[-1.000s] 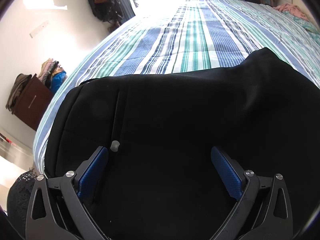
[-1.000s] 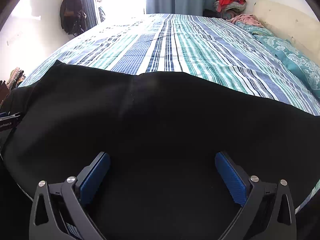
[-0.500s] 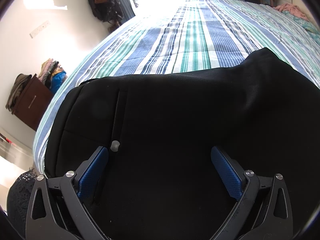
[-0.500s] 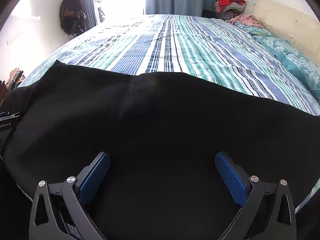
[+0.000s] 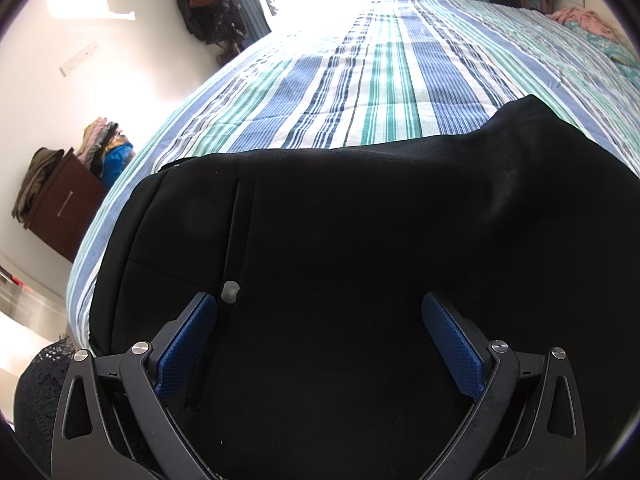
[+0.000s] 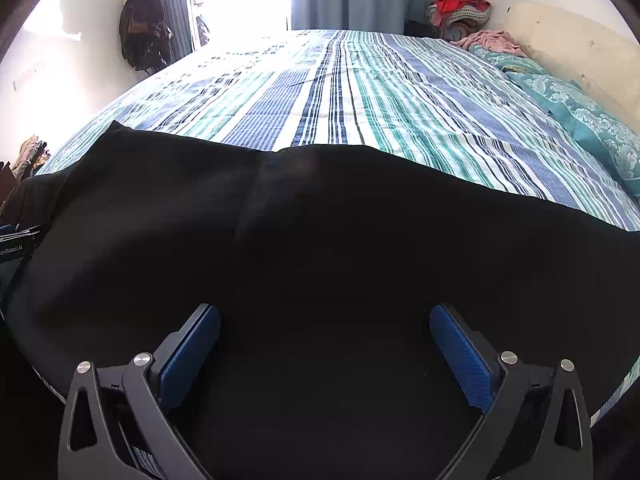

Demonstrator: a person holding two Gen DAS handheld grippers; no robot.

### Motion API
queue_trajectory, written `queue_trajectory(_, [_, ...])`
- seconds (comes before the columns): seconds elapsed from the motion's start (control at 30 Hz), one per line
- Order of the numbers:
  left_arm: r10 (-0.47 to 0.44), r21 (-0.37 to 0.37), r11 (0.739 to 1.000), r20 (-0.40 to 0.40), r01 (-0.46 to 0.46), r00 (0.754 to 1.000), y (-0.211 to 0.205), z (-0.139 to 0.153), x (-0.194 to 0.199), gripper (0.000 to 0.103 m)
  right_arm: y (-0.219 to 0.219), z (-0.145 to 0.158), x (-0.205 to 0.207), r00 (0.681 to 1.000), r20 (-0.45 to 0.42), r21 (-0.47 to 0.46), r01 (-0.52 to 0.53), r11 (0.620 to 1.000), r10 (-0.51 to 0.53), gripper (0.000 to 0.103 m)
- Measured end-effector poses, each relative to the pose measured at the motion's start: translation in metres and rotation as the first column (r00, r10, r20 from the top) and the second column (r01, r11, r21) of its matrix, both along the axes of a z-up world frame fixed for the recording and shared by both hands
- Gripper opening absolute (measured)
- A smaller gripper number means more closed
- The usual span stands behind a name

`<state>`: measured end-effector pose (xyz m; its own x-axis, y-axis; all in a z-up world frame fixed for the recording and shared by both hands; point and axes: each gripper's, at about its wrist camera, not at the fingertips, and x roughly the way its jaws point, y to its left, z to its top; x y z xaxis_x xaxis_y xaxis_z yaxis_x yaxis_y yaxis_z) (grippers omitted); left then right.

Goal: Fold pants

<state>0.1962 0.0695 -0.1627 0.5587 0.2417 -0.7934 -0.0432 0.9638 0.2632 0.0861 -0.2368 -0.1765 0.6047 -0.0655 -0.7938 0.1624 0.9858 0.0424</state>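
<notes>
Black pants [image 5: 360, 220] spread flat across the near edge of a bed with a blue, teal and white striped cover [image 5: 380, 92], waistband end to the left, legs running off to the right. Left gripper [image 5: 319, 306] poised low over the waistband area, blue-padded fingers [image 5: 186, 344] spread wide apart, nothing between them but the cloth below; whether touching the fabric, impossible to tell. Small pale button [image 5: 230, 291] just beside the tip of the left-hand finger, at the foot of a vertical fly seam. Right gripper [image 6: 325, 318] likewise low over the same pants [image 6: 320, 248] further along the legs, blue fingers [image 6: 464, 354] also set wide apart, gripping nothing. Far edge of the dark fabric lying in a wavy line against the striped cover [image 6: 340, 92]. Teal patterned pillows [image 6: 580, 112] along the right side of the bed by a cream headboard [image 6: 572, 44]. Pink garment [image 6: 492, 40] at the far corner. Dark wooden dresser [image 5: 64, 208] heaped with clothes by the left wall, dark bags [image 5: 208, 12] hanging near a bright window.
</notes>
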Motion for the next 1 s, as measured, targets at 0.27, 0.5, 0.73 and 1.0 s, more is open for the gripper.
queue_trajectory(0.27, [0.000, 0.000, 1.000, 0.000, 0.000, 1.000, 0.0000, 0.0000, 0.0000, 0.102, -0.0006, 0.0001, -0.0001, 1.000, 0.001, 0.000, 0.000, 1.000, 0.000, 0.103])
queue_trajectory(0.5, [0.000, 0.001, 1.000, 0.000, 0.000, 1.000, 0.0000, 0.0000, 0.0000, 0.102, -0.0005, 0.0000, -0.0003, 1.000, 0.001, 0.000, 0.000, 1.000, 0.000, 0.103])
queue_trajectory(0.73, [0.000, 0.001, 1.000, 0.000, 0.000, 1.000, 0.0000, 0.0000, 0.0000, 0.102, -0.0007, 0.0002, -0.0005, 1.000, 0.003, 0.000, 0.000, 1.000, 0.000, 0.103])
queue_trajectory(1.0, [0.000, 0.001, 1.000, 0.001, 0.000, 1.000, -0.0002, -0.0001, -0.0003, 0.102, 0.0013, 0.0019, -0.0037, 0.999, 0.033, -0.011, 0.001, 1.000, -0.001, 0.103])
